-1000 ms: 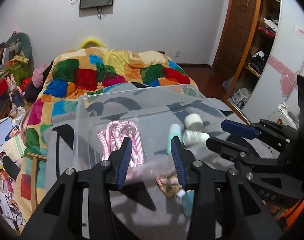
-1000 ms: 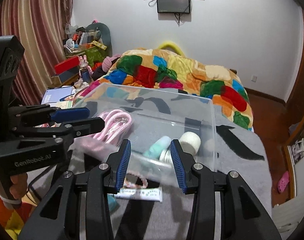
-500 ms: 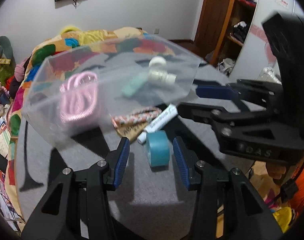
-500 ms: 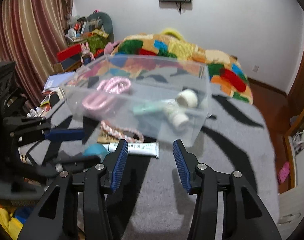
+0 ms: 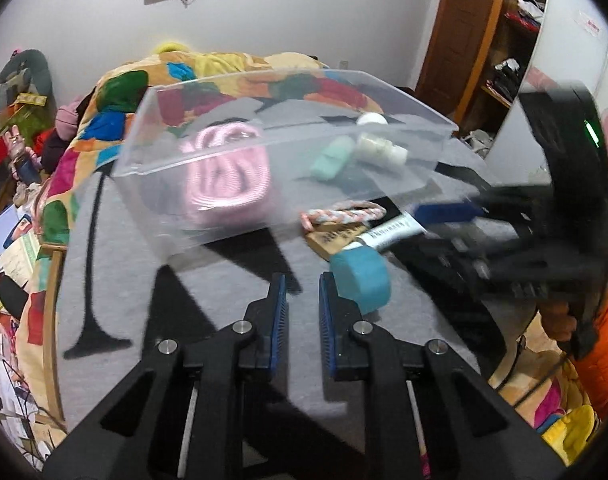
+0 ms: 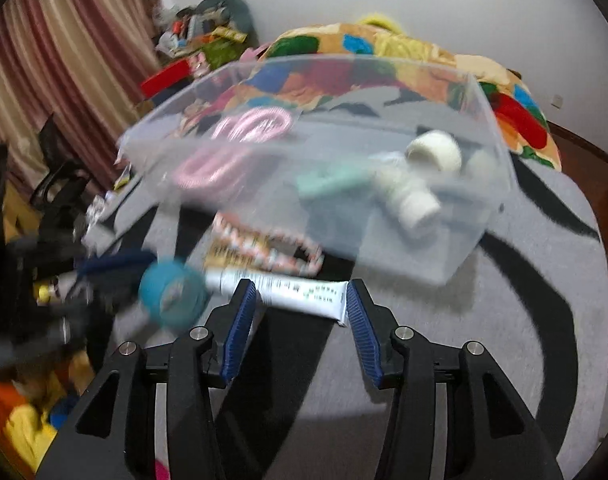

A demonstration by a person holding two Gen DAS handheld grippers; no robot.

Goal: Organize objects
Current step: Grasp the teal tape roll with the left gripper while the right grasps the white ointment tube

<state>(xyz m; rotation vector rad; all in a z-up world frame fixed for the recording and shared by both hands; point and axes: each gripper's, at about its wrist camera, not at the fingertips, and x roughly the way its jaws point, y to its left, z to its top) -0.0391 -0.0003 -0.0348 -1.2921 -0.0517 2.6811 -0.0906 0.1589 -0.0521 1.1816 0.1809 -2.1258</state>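
Note:
A clear plastic bin [image 5: 208, 160] [image 6: 483, 128] stands on the grey cloth and holds a pink coiled cable [image 5: 228, 176], a mint bottle [image 5: 331, 156] and white rolls [image 6: 433, 152]. In front of it lie a teal tape roll [image 5: 361, 278] [image 6: 172, 300], a white tube [image 6: 288, 290] [image 5: 387, 232], a braided cord [image 5: 343, 214] and a tan packet [image 5: 331, 236]. My left gripper [image 5: 302, 284] has its jaws a narrow gap apart, empty, just left of the teal roll. My right gripper [image 6: 300, 292] is open, its tips at the white tube.
A bed with a patchwork quilt [image 5: 208, 72] lies behind the grey cloth. Clutter fills the left side [image 5: 8, 128]. A wooden door and shelves [image 5: 499, 40] stand at the right. A striped curtain [image 6: 44, 60] hangs at the left of the right wrist view.
Both grippers have pulled back and lowered from the bin toward the loose items in front. The left jaws have narrowed. The right jaws have spread wider over the tube.

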